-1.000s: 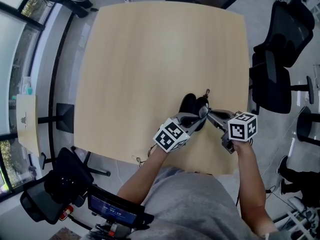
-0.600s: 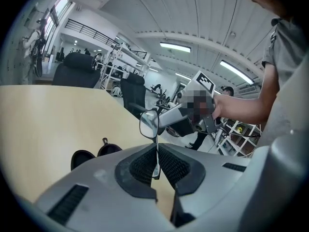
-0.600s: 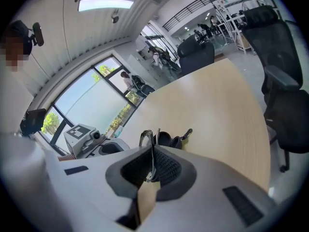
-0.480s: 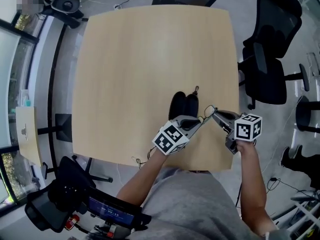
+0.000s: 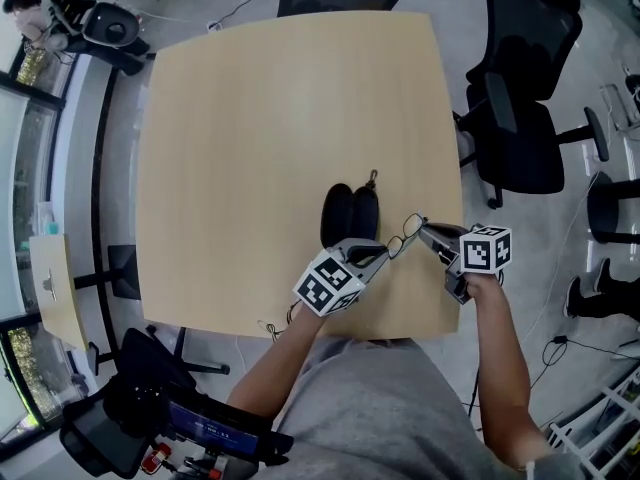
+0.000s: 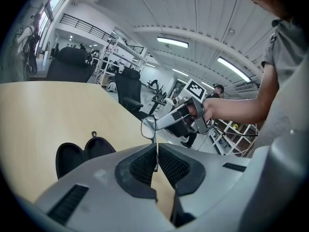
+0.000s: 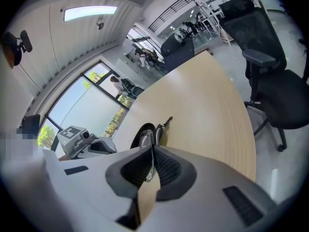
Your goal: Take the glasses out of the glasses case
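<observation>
Pale square wooden table [image 5: 260,118] in an office with black swivel chairs [image 5: 525,118]. An open black zip-up glasses case [image 5: 350,213] lies near the person's edge and looks empty. Thin wire-framed glasses [image 5: 404,236] hang just right of it, stretched between the left tongs [image 5: 384,252] and right tongs [image 5: 421,230]. Both tongs are clamped on the frame. No readable writing.

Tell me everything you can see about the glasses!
The glasses have a thin wire frame and clear rounded lenses. They are out of the open black glasses case, held between the two grippers over the near edge of the table. The left gripper is shut on one thin part of the frame, the right gripper on the other side. Nothing else seems to touch them.
</observation>
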Demonstrator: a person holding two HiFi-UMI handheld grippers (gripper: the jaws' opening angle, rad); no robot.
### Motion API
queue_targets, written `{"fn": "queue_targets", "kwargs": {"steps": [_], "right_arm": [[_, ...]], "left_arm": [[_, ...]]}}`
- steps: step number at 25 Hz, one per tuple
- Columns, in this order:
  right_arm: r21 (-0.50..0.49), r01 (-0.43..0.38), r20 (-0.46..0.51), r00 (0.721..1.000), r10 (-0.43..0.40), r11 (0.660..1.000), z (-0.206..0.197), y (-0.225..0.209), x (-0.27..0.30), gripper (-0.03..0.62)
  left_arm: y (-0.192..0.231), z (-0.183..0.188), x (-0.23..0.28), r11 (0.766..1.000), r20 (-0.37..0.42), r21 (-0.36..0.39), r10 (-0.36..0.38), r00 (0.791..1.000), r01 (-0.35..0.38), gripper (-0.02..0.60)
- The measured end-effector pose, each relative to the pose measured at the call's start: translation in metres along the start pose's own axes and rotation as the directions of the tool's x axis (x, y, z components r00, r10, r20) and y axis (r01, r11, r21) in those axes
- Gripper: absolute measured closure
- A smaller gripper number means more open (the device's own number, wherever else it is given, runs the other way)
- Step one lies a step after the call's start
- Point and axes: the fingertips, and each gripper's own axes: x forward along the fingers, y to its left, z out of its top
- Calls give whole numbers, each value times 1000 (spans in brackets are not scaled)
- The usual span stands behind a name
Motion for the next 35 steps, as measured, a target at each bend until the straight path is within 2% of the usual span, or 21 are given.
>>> {"fn": "queue_targets", "kwargs": {"steps": [20, 24, 29, 35], "right_arm": [[114, 67, -96, 994, -56, 991, -38, -68, 21, 573], [85, 101, -130, 987, -90, 991, -42, -74, 24, 572], [0, 158, -187, 970, -155, 987, -52, -78, 29, 572], [-125, 246, -193, 944, -267, 961, -54, -81, 28, 572]], "left_arm": [[-10, -31, 4, 1000, -73, -24, -3, 997, 1, 566], [-12, -34, 4, 1000, -78, -24, -2, 997, 0, 566], [-15, -42, 0, 1000, -83, -23, 12, 996, -13, 566], [-20, -47, -10, 999, -67, -21, 41, 997, -43, 566]]}}
